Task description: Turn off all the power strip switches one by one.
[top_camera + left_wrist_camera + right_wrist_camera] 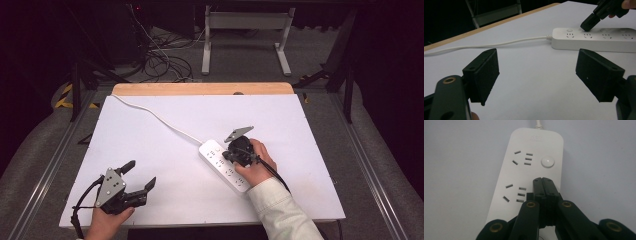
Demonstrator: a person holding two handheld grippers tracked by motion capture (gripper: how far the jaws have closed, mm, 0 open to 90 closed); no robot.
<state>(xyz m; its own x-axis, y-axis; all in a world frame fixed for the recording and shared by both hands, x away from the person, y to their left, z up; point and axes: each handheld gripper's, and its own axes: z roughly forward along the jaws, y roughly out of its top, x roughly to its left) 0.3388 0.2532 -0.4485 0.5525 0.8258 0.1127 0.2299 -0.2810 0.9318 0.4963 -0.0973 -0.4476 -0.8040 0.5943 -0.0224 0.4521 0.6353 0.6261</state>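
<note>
— What's the power strip point(524, 177) like?
— White, rows of sockets, a round button point(548, 161) at its cord end, lying near the bench's point(150, 150) middle. The right gripper point(545, 181), jaws pressed together, tips on it.
— The left gripper point(139, 176)?
— Spread wide, near the front-left corner. The strip's near end is hidden.

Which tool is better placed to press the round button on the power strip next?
Right. The right tool, jaws shut, sits over the power strip just short of the round button. The left tool is open near the table's front edge, far from it.
</note>
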